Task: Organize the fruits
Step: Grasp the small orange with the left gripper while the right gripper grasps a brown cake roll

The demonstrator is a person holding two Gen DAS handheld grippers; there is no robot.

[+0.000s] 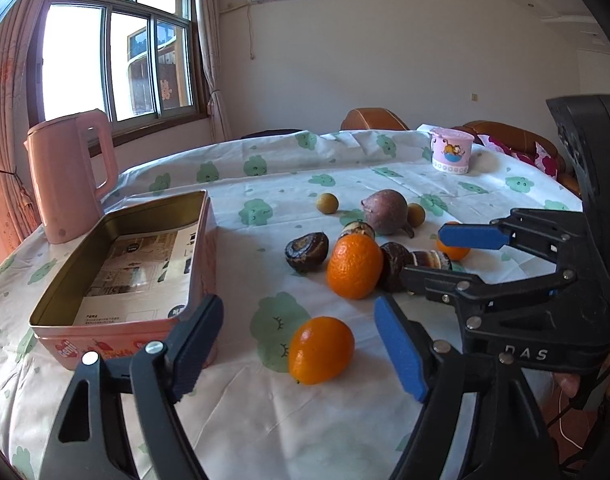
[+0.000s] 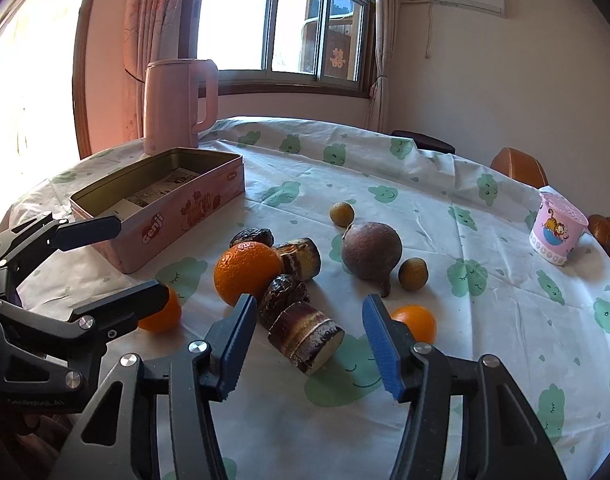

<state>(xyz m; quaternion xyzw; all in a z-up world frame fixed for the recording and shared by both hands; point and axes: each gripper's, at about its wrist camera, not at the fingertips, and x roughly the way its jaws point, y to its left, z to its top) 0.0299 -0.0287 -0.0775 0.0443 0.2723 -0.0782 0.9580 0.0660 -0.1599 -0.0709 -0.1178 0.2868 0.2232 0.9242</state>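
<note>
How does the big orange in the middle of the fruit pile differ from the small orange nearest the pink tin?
The big orange is clearly larger than the small orange. The big one touches the dark fruit pieces around it; the small one lies alone on the tablecloth. The small one lies between the left gripper's open fingers; the big one lies beyond them. Both are bright orange, lying outside the pink tin.

Pink tin (image 1: 117, 344) with red print, gold inside, pink kettle (image 1: 67, 176), white tablecloth (image 1: 305, 420) with green clouds, oranges (image 1: 355, 266) bright orange, tongs (image 1: 301, 354) blue-padded black.
</note>
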